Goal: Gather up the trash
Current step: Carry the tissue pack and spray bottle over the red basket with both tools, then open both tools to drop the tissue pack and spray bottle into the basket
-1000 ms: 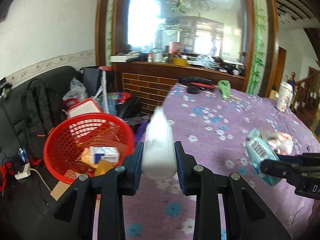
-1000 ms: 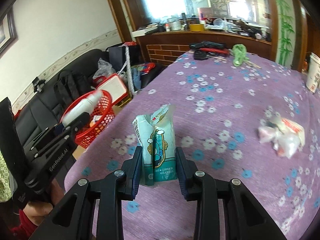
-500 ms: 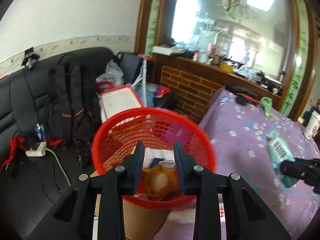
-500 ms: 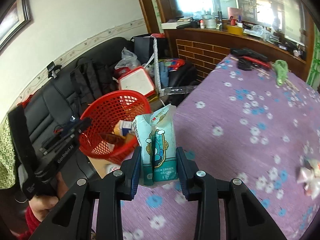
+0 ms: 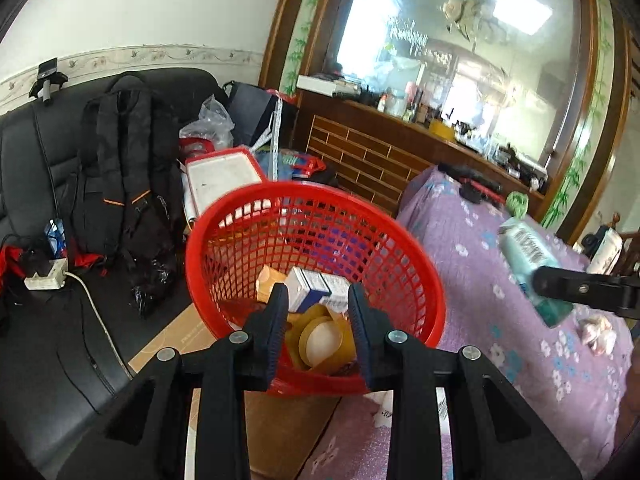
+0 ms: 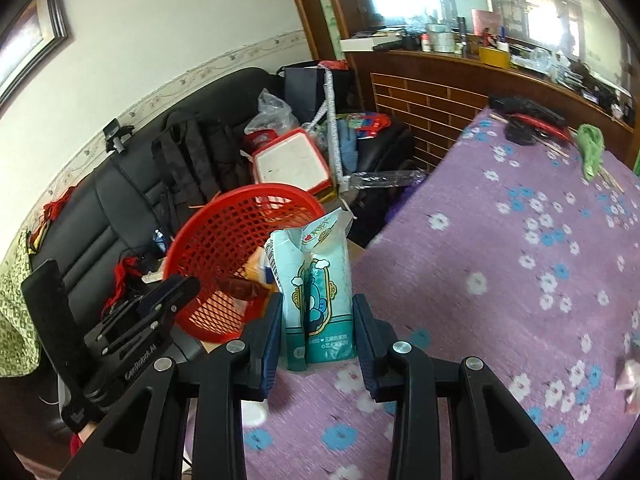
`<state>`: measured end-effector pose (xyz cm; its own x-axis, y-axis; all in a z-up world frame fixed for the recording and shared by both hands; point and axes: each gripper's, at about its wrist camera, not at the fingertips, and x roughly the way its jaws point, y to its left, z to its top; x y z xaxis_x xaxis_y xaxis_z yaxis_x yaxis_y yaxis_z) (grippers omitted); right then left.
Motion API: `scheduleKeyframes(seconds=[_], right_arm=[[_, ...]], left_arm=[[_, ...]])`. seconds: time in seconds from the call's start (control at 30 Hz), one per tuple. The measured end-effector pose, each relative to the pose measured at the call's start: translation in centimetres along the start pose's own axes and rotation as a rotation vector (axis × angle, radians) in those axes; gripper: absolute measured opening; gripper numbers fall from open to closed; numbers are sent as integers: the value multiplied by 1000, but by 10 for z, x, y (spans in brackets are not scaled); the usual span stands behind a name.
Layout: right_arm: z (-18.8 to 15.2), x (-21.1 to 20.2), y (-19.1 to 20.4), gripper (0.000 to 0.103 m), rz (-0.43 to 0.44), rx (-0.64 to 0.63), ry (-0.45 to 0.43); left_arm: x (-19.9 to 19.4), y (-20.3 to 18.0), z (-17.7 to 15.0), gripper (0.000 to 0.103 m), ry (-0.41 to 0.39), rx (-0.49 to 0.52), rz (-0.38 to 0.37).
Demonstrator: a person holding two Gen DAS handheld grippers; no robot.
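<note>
The red basket (image 5: 248,216) mouth lies open above the boxes (image 5: 316,290) inside; a black backpack (image 5: 124,168) crowds its ten o'clock, the purple surface (image 5: 472,264) its three o'clock.

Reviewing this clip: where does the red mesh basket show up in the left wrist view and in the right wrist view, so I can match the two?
Left wrist view: the red basket fills the centre, just beyond the fingers of the left gripper.
Right wrist view: the red basket sits left of centre, tilted, behind the tissue pack that the right gripper holds.
Shared landmark: the white red-rimmed tray just behind the basket.
</note>
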<state>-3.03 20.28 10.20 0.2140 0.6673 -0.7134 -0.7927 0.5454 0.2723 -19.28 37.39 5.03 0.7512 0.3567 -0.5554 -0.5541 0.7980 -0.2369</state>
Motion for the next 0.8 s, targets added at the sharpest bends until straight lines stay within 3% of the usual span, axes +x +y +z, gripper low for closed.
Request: scheduleKeyframes(seconds=[0.03, 0.17, 0.23, 0.47, 0.8], right_arm=[[3, 3, 5, 37, 9, -5, -1], [9, 10, 19, 38, 18, -30, -7], [10, 10, 21, 38, 17, -37, -13], [8, 15, 9, 38, 12, -15, -3], [7, 22, 15, 39, 28, -31, 14]], left_arm=[[0, 0, 0, 46, -9, -8, 19], [14, -11, -12, 54, -26, -27, 57], [19, -20, -10, 54, 1, 20, 66], [38, -43, -7, 55, 87, 150, -17], [33, -24, -6, 55, 50, 66, -75]])
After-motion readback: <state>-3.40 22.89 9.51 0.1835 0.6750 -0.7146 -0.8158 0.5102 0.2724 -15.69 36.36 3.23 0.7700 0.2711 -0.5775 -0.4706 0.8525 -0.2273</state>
